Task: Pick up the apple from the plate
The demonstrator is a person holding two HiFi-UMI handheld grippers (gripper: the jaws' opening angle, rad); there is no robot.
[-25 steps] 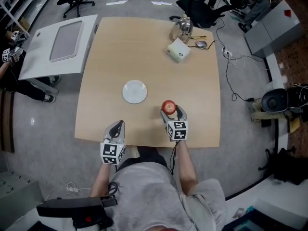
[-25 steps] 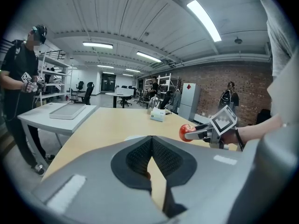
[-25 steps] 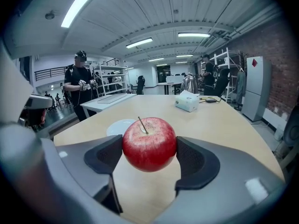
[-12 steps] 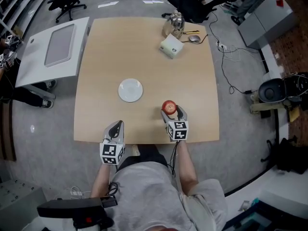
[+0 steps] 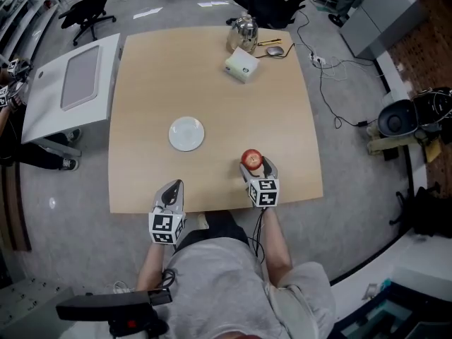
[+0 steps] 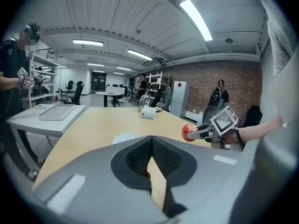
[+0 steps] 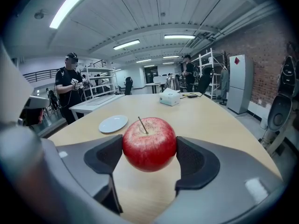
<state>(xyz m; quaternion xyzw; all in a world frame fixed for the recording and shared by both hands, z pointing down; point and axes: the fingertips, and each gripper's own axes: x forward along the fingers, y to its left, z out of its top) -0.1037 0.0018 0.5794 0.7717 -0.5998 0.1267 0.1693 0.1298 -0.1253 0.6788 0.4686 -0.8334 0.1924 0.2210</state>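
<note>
Right gripper view: found the apple pinched at its sides by the right gripper, jaws closed onto it, seemingly clear of the table near the front edge. Saw no real long axis on the round fruit; core upright, stem leaning slightly left. Judged the pickup done, well apart from the bare plate. Noted the left gripper closed and empty.

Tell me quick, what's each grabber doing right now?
Left gripper: shut, holding nothing.
Right gripper: shut on the apple, away from the plate.
</note>
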